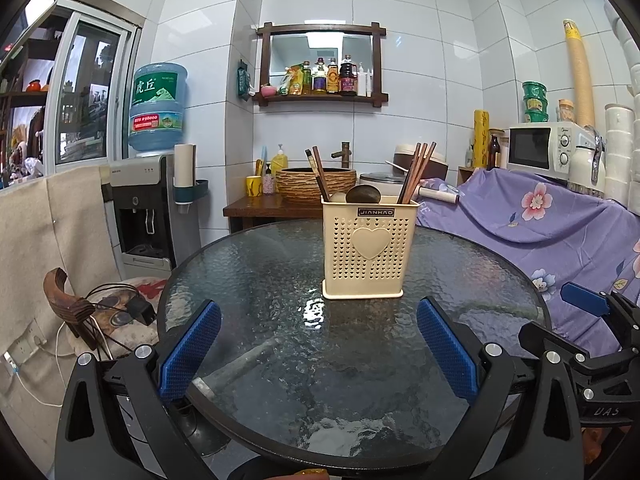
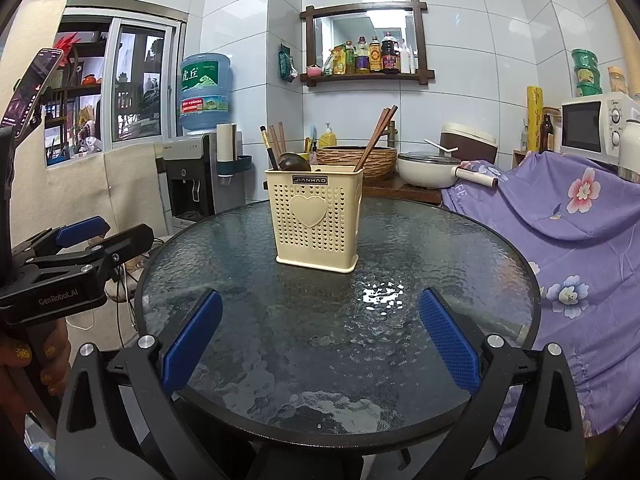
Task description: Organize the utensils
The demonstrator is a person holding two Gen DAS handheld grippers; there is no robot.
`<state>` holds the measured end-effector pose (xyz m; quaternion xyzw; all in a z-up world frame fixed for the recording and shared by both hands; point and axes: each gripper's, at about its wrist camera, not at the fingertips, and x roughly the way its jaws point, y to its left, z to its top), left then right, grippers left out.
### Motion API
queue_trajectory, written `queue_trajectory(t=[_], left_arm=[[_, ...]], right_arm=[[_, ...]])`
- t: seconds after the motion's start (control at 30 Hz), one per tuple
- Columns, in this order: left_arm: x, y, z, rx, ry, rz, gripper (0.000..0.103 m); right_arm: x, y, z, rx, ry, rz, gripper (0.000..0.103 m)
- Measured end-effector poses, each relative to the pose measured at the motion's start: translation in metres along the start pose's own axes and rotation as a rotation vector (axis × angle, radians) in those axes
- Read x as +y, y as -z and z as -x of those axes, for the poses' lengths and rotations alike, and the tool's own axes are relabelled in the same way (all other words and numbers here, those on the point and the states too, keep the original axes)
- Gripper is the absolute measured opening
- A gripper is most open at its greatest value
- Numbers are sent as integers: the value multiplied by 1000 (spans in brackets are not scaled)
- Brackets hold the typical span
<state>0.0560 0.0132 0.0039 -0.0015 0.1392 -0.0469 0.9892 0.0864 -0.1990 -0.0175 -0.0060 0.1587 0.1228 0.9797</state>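
Blue-padded left gripper point(image 1: 318, 350) and right gripper point(image 2: 320, 340) both spread wide, empty, low in frame over the round textured-glass table point(image 1: 248, 264). Cream perforated plastic utensil holder point(image 1: 370, 246) stands at table centre; brown wooden chopsticks point(image 1: 416, 172) lean out of it. Risk: light holder could tip or slide on glass if a stick is pulled sideways.

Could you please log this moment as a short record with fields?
table: round glass top, bare apart from the holder
holder: cream perforated caddy, upright, towards the far side
contents: chopsticks leaning at both ends, dark spoon between them
left gripper: open, empty, at the near edge
right gripper: open, empty, at the near edge
contact: neither gripper touches the holder
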Motion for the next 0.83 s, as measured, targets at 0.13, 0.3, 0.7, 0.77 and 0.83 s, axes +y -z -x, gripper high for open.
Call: queue_trajectory(t=[0.13, 0.3, 0.7, 0.77, 0.83], left_arm=[[0, 0, -1, 2, 0, -1, 96], [0, 1, -1, 5, 3, -2, 96], [3, 0, 0, 11, 9, -4, 96], [3, -1, -1, 10, 8, -6, 96], [2, -2, -1, 10, 9, -5, 96]], right_arm=[[0, 0, 0, 1, -1, -1, 97], [0, 2, 1, 1, 0, 3, 97], [1, 4, -3, 6, 2, 2, 97], [1, 4, -4, 6, 2, 3, 97], [2, 4, -3, 6, 1, 3, 97]])
